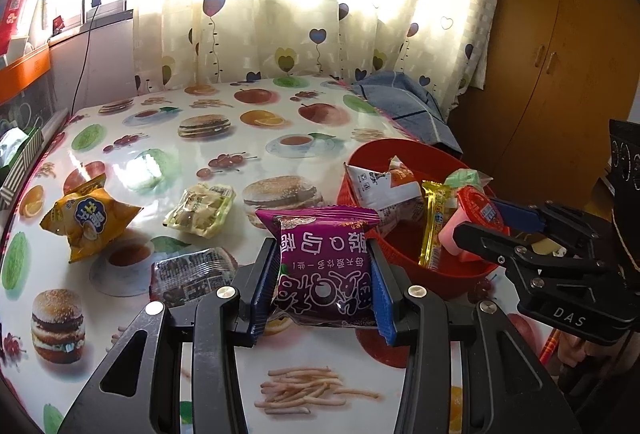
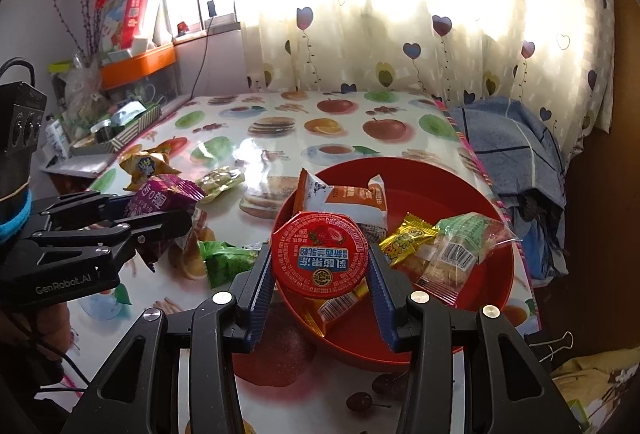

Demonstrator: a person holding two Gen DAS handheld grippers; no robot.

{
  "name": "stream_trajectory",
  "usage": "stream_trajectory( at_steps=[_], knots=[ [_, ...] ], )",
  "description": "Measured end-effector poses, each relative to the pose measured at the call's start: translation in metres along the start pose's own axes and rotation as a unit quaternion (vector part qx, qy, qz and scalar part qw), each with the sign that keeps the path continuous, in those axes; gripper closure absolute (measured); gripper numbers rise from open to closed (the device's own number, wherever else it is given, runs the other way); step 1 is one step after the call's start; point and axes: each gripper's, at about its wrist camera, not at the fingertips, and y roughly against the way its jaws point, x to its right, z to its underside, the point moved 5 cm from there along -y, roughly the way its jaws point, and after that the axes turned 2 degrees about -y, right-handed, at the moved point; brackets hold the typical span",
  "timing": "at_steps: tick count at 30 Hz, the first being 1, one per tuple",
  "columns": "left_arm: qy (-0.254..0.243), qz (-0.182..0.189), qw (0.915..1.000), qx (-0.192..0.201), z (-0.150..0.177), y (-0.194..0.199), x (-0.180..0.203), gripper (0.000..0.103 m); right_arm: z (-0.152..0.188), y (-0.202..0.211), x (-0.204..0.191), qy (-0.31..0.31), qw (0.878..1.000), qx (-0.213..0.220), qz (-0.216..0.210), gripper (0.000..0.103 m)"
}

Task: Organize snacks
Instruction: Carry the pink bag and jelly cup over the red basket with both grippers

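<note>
Gripping a purple snack packet (image 1: 326, 266) between its blue-padded fingers (image 1: 262, 290), the left gripper (image 1: 324, 286) holds it upright above the printed tablecloth (image 1: 240, 154), just left of the red bowl (image 1: 404, 150). The right gripper (image 2: 320, 274) is clamped on a red-lidded jelly cup (image 2: 320, 254), its pads pressing both sides, and holds it over the near-left rim of the bowl (image 2: 440, 174).

The bowl sits close to the table's right edge, where a blue checked cloth (image 2: 512, 138) hangs over the corner. Inside it lie a white-and-orange packet (image 2: 344, 196), a yellow candy wrapper (image 2: 404, 238) and a clear packet with green print (image 2: 460, 246); the far half of the bowl floor is bare red. Behind the bowl and across the far table up to the heart-print curtain (image 2: 400, 34), the cloth shows only its printed pattern, leaving broad room.

The left wrist view shows loose snacks left of the gripper: a yellow puffed bag (image 1: 86, 218), a pale green packet (image 1: 200, 210) and a dark packet (image 1: 192, 274) touching the left finger's outer side. The right wrist view adds a bright green packet (image 2: 226, 258) on the table between the two grippers, which the left view does not show, plus a striped tray (image 2: 132, 130) of clutter at the table's left edge and a binder clip (image 2: 556, 346) off the right edge.
</note>
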Motion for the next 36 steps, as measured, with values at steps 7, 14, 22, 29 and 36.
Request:
stream_trajectory(
  at_steps=[7, 14, 22, 29, 36],
  knots=[
    [-0.011, 0.014, 0.9998, -0.001, -0.005, -0.005, 0.014, 0.059, 0.009, 0.001, 0.023, -0.018, 1.000, -0.009, 0.019, 0.060],
    [-0.019, 0.024, 0.9995, -0.002, -0.009, -0.011, 0.024, 0.059, 0.020, -0.006, 0.034, -0.029, 0.999, -0.025, 0.024, 0.060],
    [-0.023, 0.029, 0.9993, -0.005, -0.010, -0.016, 0.031, 0.059, 0.030, -0.019, 0.038, -0.040, 0.998, -0.051, 0.020, 0.060],
    [-0.025, 0.031, 0.9992, -0.009, -0.011, -0.022, 0.034, 0.059, 0.035, -0.025, 0.041, -0.041, 0.997, -0.068, 0.019, 0.060],
    [-0.032, 0.039, 0.9987, -0.011, -0.014, -0.028, 0.041, 0.059, 0.037, -0.028, 0.042, -0.042, 0.996, -0.076, 0.024, 0.057]
  ],
)
